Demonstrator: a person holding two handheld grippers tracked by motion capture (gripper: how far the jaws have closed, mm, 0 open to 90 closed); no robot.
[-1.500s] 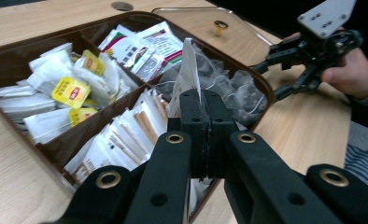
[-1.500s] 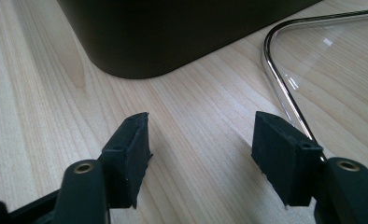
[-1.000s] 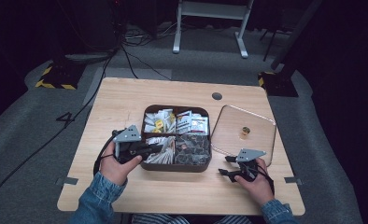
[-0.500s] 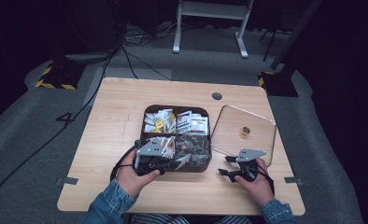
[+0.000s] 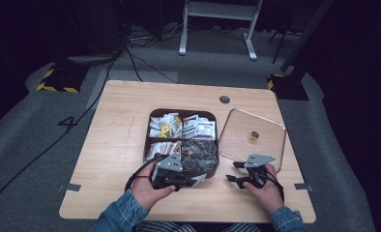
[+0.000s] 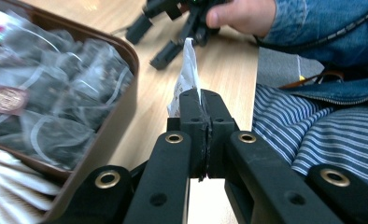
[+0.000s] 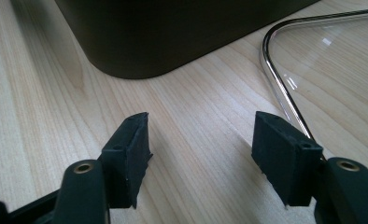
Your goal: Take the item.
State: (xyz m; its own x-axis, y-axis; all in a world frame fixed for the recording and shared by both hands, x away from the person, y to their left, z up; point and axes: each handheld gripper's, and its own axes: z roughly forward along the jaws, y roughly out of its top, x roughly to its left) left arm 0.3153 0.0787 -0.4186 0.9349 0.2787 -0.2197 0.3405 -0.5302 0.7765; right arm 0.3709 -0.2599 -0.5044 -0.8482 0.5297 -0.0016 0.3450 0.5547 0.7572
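Observation:
A dark brown compartment box (image 5: 146,140) sits mid-table, with white and yellow sachets (image 5: 179,124) at the back and dark tea bags (image 5: 199,150) at the front right. My left gripper (image 5: 192,180) hovers at the box's front rim, shut on a white paper packet (image 5: 198,179). In the left gripper view the jaws meet at the gripper's tip (image 6: 202,100), and the packet (image 6: 187,74) stands up edge-on beside the box's rim (image 6: 126,88). To the right of the box my right gripper (image 5: 233,171) rests low over the wood, open and holding nothing (image 7: 201,135).
A clear glass lid (image 5: 271,145) with a small gold knob (image 5: 254,137) lies right of the box; its metal rim (image 7: 278,81) runs beside my right gripper's jaw. A black cable hole (image 5: 224,99) is at the table's back. The person's lap lies below the front edge.
My left gripper has moved right and back toward the table's front edge, from the box's front left side, and now holds a white packet. The right gripper has stayed put.

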